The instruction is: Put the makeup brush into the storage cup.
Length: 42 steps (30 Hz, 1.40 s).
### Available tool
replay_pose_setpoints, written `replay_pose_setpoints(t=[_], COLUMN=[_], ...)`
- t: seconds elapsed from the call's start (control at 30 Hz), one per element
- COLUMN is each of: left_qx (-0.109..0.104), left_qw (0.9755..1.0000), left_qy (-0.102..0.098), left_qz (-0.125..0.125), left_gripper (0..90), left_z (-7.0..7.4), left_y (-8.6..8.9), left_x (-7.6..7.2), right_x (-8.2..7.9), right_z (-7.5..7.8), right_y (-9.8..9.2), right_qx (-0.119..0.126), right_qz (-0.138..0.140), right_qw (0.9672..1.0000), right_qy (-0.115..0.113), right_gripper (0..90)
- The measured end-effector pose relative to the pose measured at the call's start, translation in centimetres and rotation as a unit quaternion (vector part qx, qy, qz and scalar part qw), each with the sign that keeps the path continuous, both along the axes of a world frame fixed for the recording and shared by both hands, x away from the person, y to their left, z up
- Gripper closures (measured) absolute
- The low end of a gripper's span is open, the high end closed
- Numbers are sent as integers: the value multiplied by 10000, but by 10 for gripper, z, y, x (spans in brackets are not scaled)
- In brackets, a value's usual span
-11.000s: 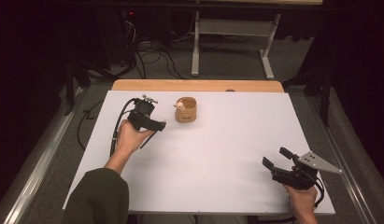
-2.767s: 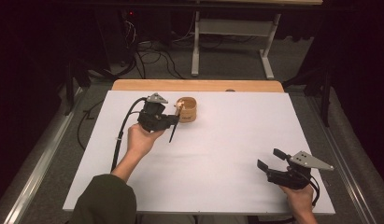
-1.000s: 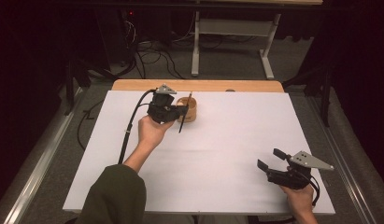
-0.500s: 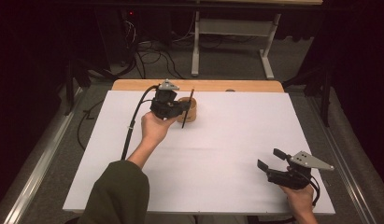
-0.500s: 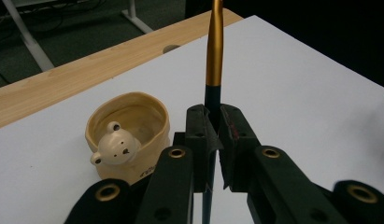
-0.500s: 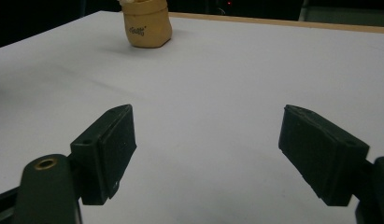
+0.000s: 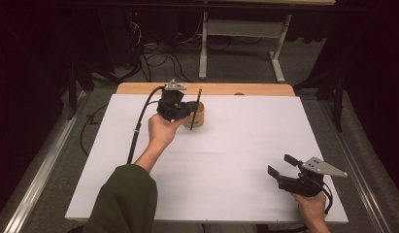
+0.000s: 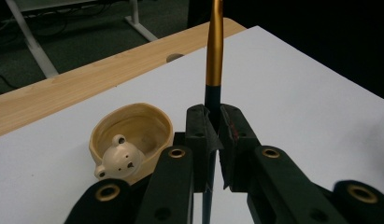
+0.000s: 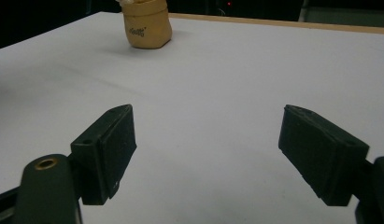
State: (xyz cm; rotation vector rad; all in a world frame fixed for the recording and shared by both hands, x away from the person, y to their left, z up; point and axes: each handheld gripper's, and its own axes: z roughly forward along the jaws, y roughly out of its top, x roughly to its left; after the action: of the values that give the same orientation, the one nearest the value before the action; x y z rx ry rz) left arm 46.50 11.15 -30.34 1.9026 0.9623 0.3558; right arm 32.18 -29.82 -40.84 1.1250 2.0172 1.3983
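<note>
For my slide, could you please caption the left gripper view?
Left claw shut on an upright pen beside a small bear cup on the white table.

A white tabletop [image 7: 245, 160] lay over a pale wooden board [image 7: 245, 89] that showed along its far edge. Beyond it, grey carpet floor [image 7: 236, 63] held tangled black cables [image 7: 158, 53] and a white desk frame [image 7: 241, 39]. The surrounding room stood dark. A metal rail [image 7: 41, 170] ran along the left.
</note>
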Motion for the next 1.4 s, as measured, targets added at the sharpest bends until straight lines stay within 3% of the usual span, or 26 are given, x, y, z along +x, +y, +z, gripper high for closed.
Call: replay_pose_setpoints(t=[1.4], left_qx=[-83], left_qw=[9998], left_qy=[-112], left_qz=[119], left_gripper=[827], left_z=[12], left_y=[-10], left_x=[18], right_x=[1], right_z=[0], right_y=[0], right_qx=[16], right_qz=[40], right_qw=[10000], right_qy=[19], right_gripper=[209])
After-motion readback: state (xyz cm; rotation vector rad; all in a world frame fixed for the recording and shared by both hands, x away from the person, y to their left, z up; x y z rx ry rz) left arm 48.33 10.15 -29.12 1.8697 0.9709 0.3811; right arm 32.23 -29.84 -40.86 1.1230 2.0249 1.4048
